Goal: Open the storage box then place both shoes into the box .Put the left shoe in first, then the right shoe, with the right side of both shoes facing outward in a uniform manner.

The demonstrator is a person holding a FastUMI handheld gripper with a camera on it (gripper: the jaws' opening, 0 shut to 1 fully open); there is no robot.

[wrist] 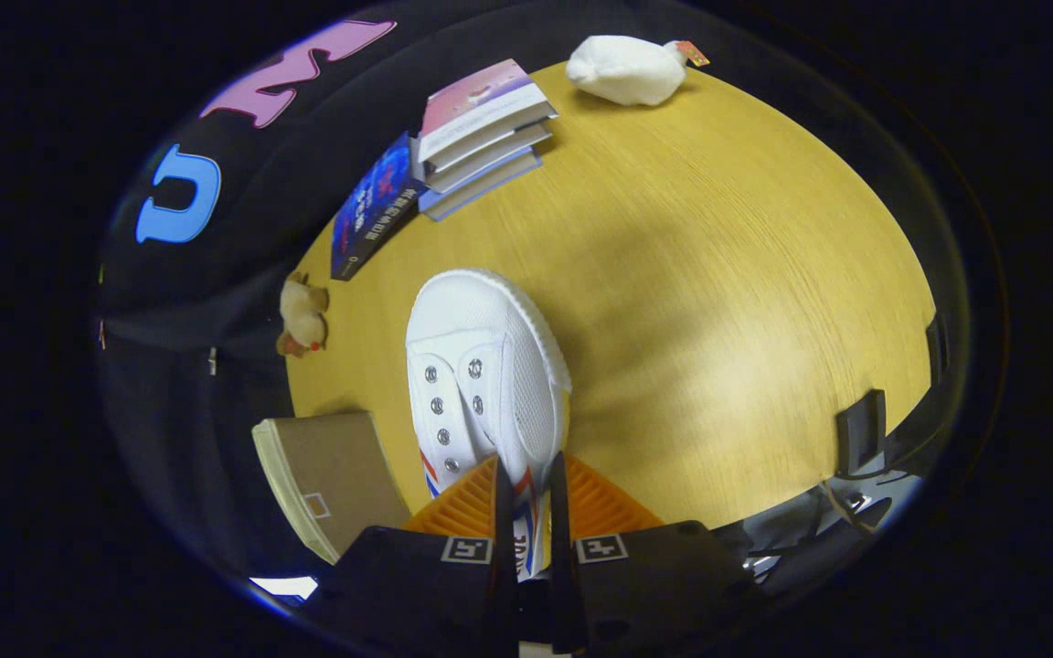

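Gripper (526,498) fingers are pinched on the heel end of a white shoe (481,384), one finger on each side of the narrow strip of shoe that passes between them, so the shoe is grasped at its rear. The shoe points away from the fingers, its rounded toe cap farthest out, its row of metal eyelets and mesh side facing up, with red and blue stripes showing low on its side just ahead of the fingertips. Whether its sole rests on the wooden surface (718,302) or is lifted off it cannot be told from this angle. Beside the shoe, on the side of the left finger, a brownish cardboard box (330,475) sits at the edge of the surface; its broad face is turned up, it looks closed, and nothing of its inside can be seen. Beyond the box, near the same edge, lies a small tan plush toy (303,315). Farther out past the toe of the shoe is a stack of books (481,132), with a dark blue book (371,206) leaning against its near side. Well beyond, at the far edge of the surface, lies a white plush toy (627,68) with a small coloured tag. On the side of the right finger, a dark clamp (860,429) grips the edge of the surface.
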